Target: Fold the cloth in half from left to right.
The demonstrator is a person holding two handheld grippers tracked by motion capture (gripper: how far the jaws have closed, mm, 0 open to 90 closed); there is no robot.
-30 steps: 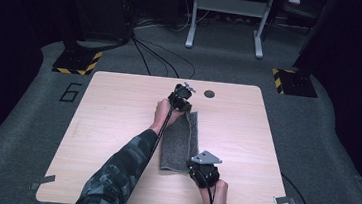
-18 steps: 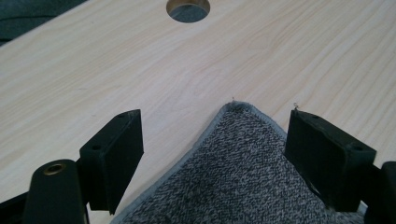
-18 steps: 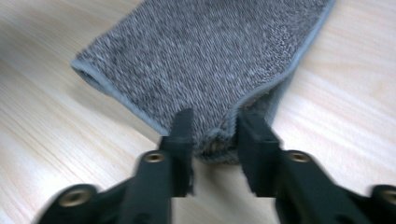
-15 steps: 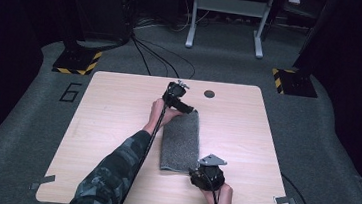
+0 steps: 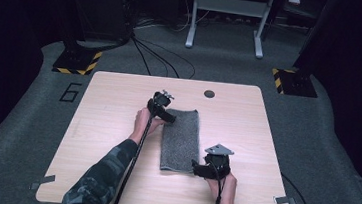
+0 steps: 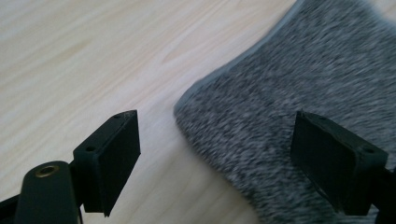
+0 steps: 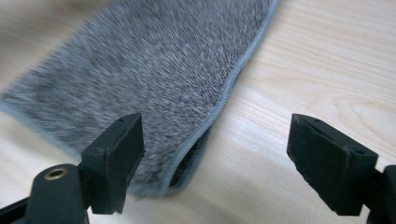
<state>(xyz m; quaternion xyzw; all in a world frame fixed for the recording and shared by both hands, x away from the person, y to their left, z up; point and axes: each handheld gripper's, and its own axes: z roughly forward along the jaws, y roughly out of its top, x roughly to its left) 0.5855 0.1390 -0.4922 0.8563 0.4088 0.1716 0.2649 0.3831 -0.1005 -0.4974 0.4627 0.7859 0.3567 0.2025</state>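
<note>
- The grey towel [image 5: 181, 139] lies flat on the wooden table [image 5: 106, 125], folded into a long narrow strip that runs from near the table's middle towards the person's edge. The right gripper view shows two layers at its near corner, so at least one fold looks done.
- Judging from this, the fold has just been set down and let go; what may be left is another fold across the strip's length, or a smoothing of it.
- The left gripper [image 5: 163, 111] sits at the towel's far left corner. Its jaws stand wide apart, one over bare wood beside the towel, the other over the cloth; the corner lies between them, unpinched [image 6: 243, 140].
- The right gripper [image 5: 201, 169] sits at the towel's near right corner. Its jaws have just been opening and now stand wide, with the doubled hem [image 7: 205, 126] between them but free of the pads.
- Beyond the towel's far end, a small dark round hole [image 5: 209, 93] marks the table.
</note>
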